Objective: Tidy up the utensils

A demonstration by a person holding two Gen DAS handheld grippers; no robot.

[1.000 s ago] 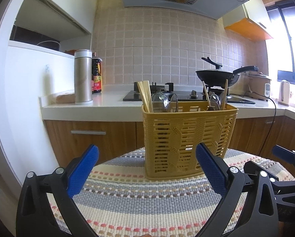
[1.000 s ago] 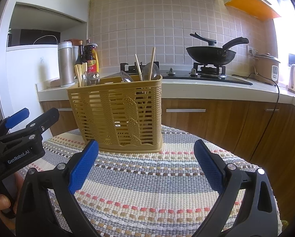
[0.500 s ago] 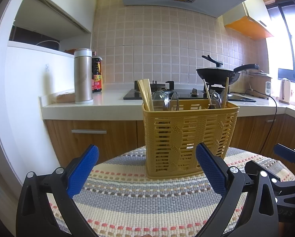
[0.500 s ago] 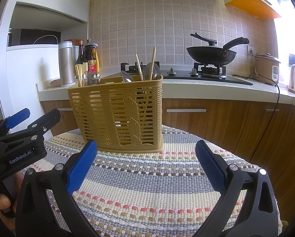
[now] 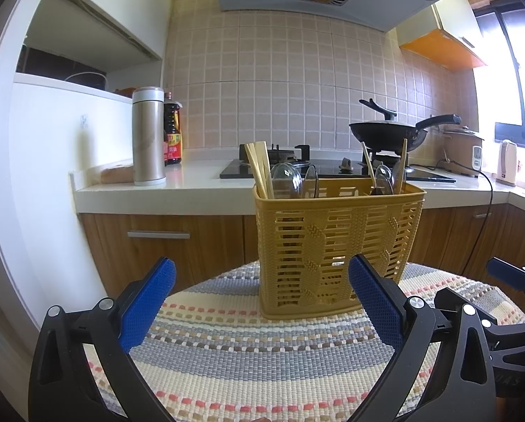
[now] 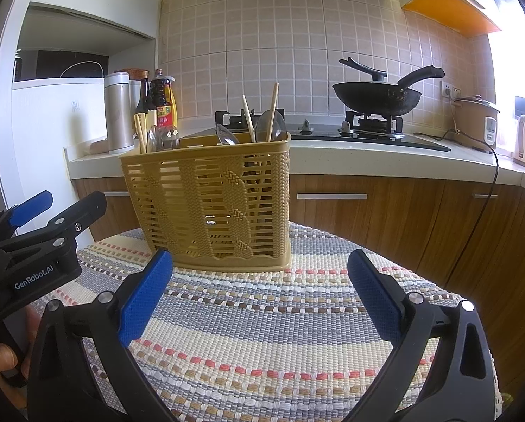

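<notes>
Yellow slotted plastic basket [image 5: 336, 246] stands on a striped woven mat [image 6: 262, 323], holding wooden chopsticks [image 5: 259, 168] and clear plastic spoons [image 5: 286, 185] upright. Left gripper [image 5: 262, 302] and right gripper [image 6: 259, 297] hover before it, fingers spread wide, holding nothing. Utensils are probably light, stiff, slightly slippery; grasp the protruding tops.

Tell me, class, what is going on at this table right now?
A person holds two grippers over a striped woven mat. Both the left gripper and the right gripper are open and empty, pointing at a yellow slotted basket that stands upright on the mat. Wooden chopsticks and clear spoons stand in the basket, some at each end. Nothing is gripped at this moment, and no loose utensils show on the mat.
</notes>
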